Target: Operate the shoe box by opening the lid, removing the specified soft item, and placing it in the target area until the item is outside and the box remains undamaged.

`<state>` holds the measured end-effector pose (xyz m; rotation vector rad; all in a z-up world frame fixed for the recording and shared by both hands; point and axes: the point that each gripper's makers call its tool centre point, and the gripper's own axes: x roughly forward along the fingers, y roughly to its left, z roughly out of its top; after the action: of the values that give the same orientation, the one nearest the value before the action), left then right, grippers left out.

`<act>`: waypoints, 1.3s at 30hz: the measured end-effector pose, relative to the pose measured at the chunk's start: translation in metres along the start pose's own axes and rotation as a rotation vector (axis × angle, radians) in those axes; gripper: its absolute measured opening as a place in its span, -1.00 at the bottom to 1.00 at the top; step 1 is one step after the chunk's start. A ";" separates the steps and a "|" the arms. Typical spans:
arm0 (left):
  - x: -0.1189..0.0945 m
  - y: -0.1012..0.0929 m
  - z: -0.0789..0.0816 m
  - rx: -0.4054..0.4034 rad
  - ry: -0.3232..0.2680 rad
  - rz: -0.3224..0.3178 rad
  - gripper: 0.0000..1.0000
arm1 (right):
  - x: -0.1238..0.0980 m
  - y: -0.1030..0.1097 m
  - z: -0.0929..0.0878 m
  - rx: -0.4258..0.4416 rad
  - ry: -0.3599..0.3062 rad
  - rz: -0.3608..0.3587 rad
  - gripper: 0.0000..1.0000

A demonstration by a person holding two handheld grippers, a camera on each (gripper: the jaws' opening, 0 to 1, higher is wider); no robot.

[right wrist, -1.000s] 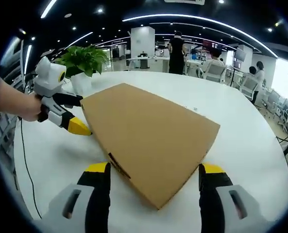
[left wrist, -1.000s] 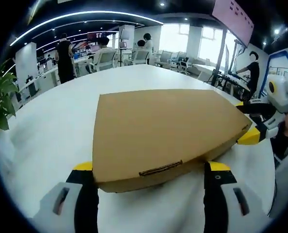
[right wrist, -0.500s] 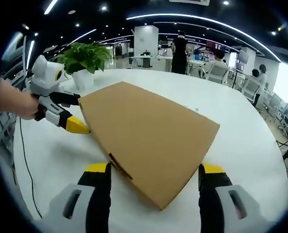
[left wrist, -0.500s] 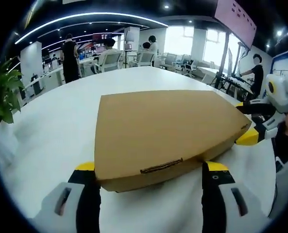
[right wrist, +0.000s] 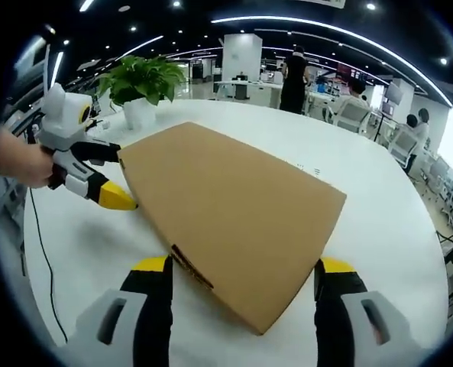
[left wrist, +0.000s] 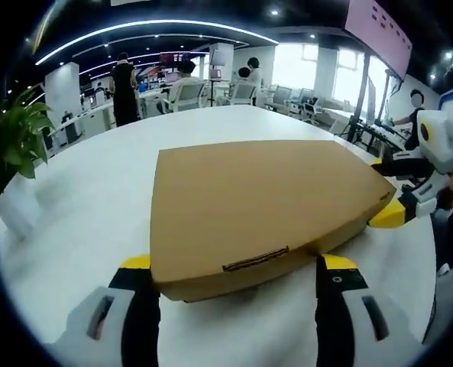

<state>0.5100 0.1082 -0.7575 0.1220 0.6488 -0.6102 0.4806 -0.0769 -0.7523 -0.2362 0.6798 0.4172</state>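
The flat brown cardboard shoe box [left wrist: 264,202] sits closed on the white counter [left wrist: 88,206]; both hand-held grippers, left [left wrist: 237,275] and right [right wrist: 245,279], straddle its corners, jaws apart; opening and removal remain.

Shoe box [left wrist: 257,202] of matt brown corrugated cardboard, lid smooth; bench [left wrist: 96,191] smooth white with faint sheen; claw tips at lower frame in glossy yellow and black plastic, grey bodies.

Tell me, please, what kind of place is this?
Most likely a large open-plan office or lab. The closed shoe box lies on a big white table; behind it are rows of desks with office chairs, standing people, strip ceiling lights, and a potted plant.
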 end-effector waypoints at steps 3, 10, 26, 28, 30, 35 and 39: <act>-0.002 -0.001 -0.002 -0.009 -0.003 0.010 0.68 | -0.001 0.002 -0.001 -0.002 0.007 0.003 0.48; -0.012 -0.003 -0.010 -0.045 -0.012 0.033 0.63 | -0.008 0.006 -0.008 -0.020 0.021 0.009 0.36; -0.032 -0.016 -0.030 -0.077 -0.005 0.068 0.60 | -0.026 0.020 -0.021 -0.049 0.037 0.029 0.38; -0.036 -0.018 -0.033 -0.083 -0.003 0.074 0.60 | -0.028 0.022 -0.023 -0.053 0.041 0.033 0.38; -0.039 -0.021 -0.036 -0.089 -0.003 0.078 0.59 | -0.031 0.023 -0.025 -0.057 0.047 0.037 0.38; -0.048 -0.027 -0.044 -0.099 0.000 0.088 0.58 | -0.038 0.029 -0.031 -0.064 0.059 0.043 0.38; -0.054 -0.032 -0.049 -0.100 -0.008 0.092 0.58 | -0.043 0.033 -0.035 -0.068 0.060 0.047 0.38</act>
<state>0.4324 0.1232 -0.7616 0.0556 0.6610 -0.4886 0.4160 -0.0724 -0.7532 -0.2983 0.7323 0.4805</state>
